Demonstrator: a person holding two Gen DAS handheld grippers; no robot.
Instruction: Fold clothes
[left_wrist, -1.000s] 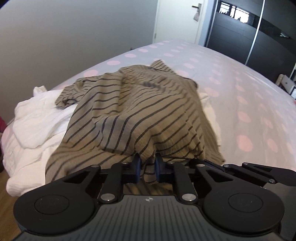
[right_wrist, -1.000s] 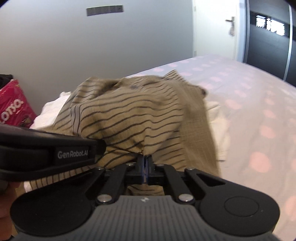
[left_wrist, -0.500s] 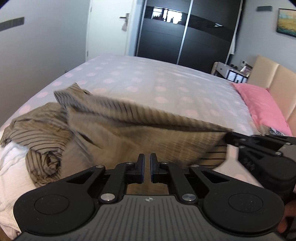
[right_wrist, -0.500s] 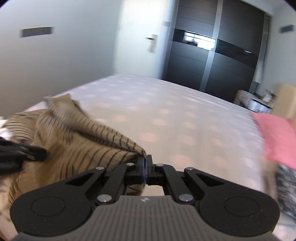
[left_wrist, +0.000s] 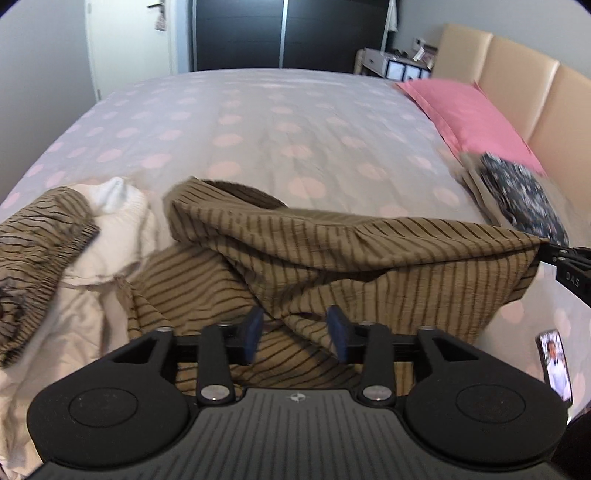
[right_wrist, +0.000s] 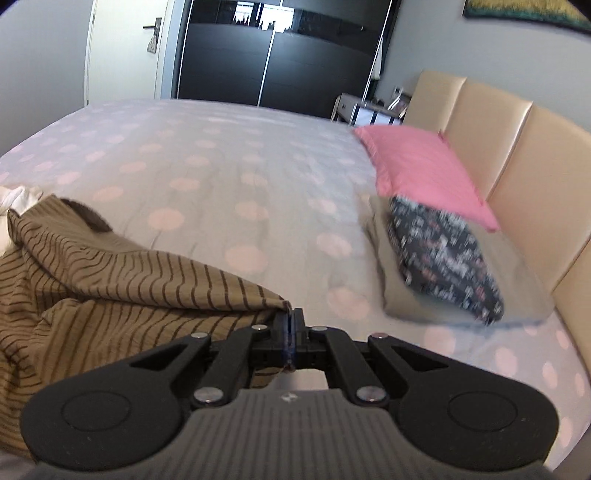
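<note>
While only the left wrist view shows white laundry (left_wrist: 110, 236): left gripper (left_wrist: 295, 334) jaws opening, unclamped; right gripper (right_wrist: 290, 341) jaws clenched on striped garment (right_wrist: 110, 280).

We cannot see all of the striped brown garment (left_wrist: 369, 251): its lower part runs behind the left gripper (left_wrist: 295, 334) body, and in the right wrist view it is cut by the left edge. The right gripper (right_wrist: 290, 334) shows only as a sliver at the left wrist view's right edge. The dark floral cloth (right_wrist: 443, 254) on the folded beige pile (right_wrist: 402, 295) is smeared by blur, so we cannot read its pattern. A phone (left_wrist: 556, 365) shows a tiny screen we cannot make out. The white laundry (left_wrist: 114, 229) is partly buried and cropped.
</note>
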